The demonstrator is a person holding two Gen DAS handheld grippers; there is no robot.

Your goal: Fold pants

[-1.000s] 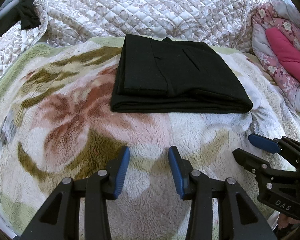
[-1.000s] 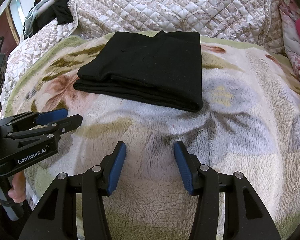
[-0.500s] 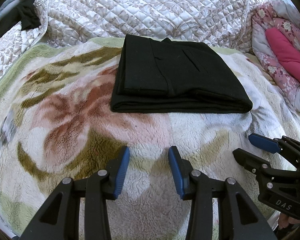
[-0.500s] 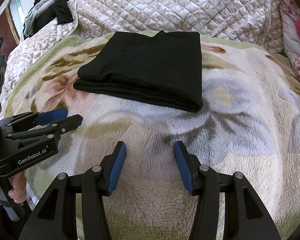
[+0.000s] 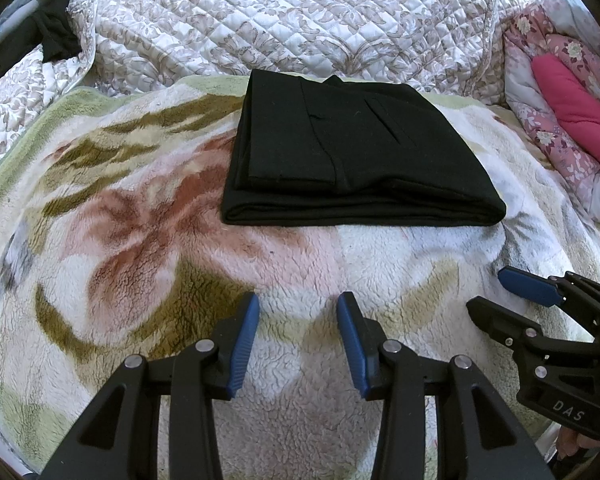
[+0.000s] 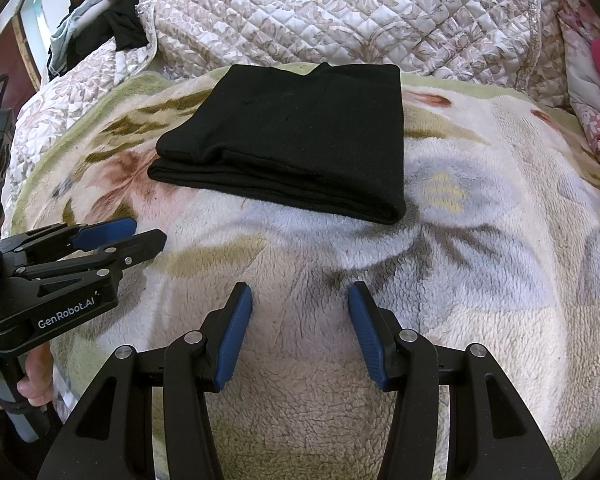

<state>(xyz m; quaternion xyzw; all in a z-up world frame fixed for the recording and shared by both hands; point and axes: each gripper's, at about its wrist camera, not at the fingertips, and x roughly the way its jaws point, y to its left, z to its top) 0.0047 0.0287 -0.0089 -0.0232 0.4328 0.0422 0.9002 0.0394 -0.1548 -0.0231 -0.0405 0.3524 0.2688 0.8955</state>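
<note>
Black pants (image 5: 352,152) lie folded into a flat rectangle on a fleecy floral blanket (image 5: 140,248), also seen as black pants (image 6: 300,144) in the right wrist view. My left gripper (image 5: 298,308) hovers open over the blanket, well short of the pants' near edge, nothing between its blue pads. My right gripper (image 6: 300,298) is likewise open and empty, apart from the pants. Each gripper shows in the other's view: the right gripper (image 5: 496,292) at the lower right, the left gripper (image 6: 144,232) at the left, held by a hand (image 6: 28,380).
A quilted beige cover (image 5: 284,20) is bunched up behind the pants. Pink floral bedding (image 5: 568,92) lies at the far right. Dark clothes (image 6: 116,24) are piled at the far left corner. The blanket (image 6: 480,260) spreads wide to the right of the pants.
</note>
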